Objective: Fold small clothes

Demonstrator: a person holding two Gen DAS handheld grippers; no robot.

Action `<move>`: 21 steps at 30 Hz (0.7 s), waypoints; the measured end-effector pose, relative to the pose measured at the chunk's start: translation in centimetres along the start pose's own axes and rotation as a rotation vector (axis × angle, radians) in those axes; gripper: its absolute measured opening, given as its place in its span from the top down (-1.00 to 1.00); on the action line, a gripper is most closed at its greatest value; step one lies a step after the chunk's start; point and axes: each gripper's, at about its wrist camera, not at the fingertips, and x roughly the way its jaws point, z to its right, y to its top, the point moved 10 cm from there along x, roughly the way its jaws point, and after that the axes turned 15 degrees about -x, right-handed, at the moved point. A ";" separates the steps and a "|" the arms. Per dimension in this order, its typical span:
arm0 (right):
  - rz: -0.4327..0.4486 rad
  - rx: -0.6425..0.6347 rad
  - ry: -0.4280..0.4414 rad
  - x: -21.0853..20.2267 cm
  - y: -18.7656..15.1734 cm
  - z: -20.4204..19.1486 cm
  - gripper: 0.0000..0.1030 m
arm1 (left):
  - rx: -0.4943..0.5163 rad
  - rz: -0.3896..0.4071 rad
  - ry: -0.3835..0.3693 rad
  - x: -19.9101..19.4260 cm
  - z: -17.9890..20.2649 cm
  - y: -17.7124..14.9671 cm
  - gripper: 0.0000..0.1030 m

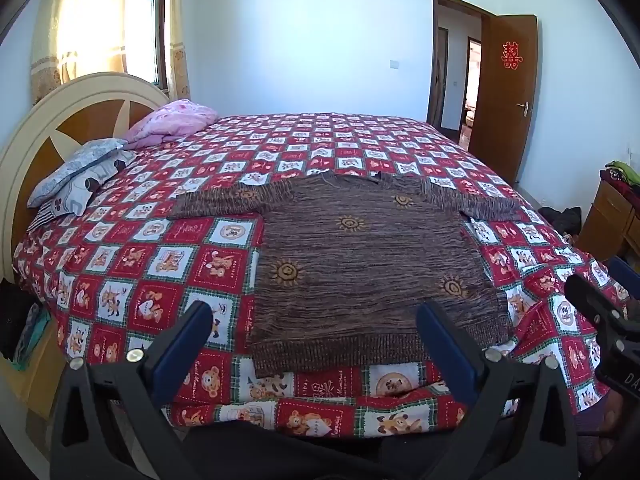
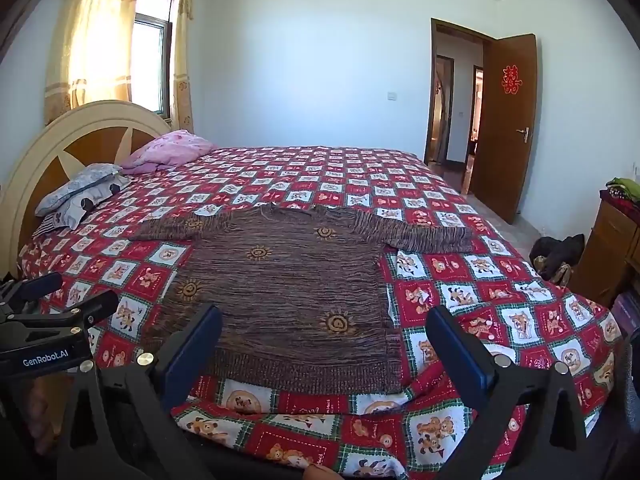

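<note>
Both claws hang wide apart and empty, tilted down over the near bed edge: left claw [image 1: 314, 326], right claw [image 2: 326, 332]. The left claw's body reads "GenRobot.AI". The brown sweater [image 2: 288, 292] lies flat, sleeves spread, on the red checked bedspread [image 2: 500, 296]; pillows [image 2: 80, 192] beyond.

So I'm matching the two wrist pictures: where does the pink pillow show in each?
Left wrist: pink pillow upper left, at the headboard, beyond the grey pillow.
Right wrist: pink pillow upper left too, again by the headboard.
Shared landmark: the brown sweater spread flat mid-bed.
</note>
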 end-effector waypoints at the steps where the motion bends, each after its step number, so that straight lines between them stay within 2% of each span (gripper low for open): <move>1: -0.001 0.002 0.002 0.1 -0.1 0.1 -0.98 | 0.001 -0.004 -0.001 0.0 0.0 -0.1 -1.00; 4: 0.008 0.011 0.011 -0.1 -0.4 0.6 -0.98 | 0.008 -0.003 0.003 -0.4 0.2 -0.2 -1.00; 5: 0.008 0.011 0.011 0.0 -0.4 0.6 -0.98 | 0.007 -0.039 0.009 0.1 0.3 -0.3 -1.00; 21: -0.014 0.017 0.022 0.5 -0.9 0.6 -0.98 | -0.001 -0.030 -0.002 0.5 0.1 -0.7 -1.00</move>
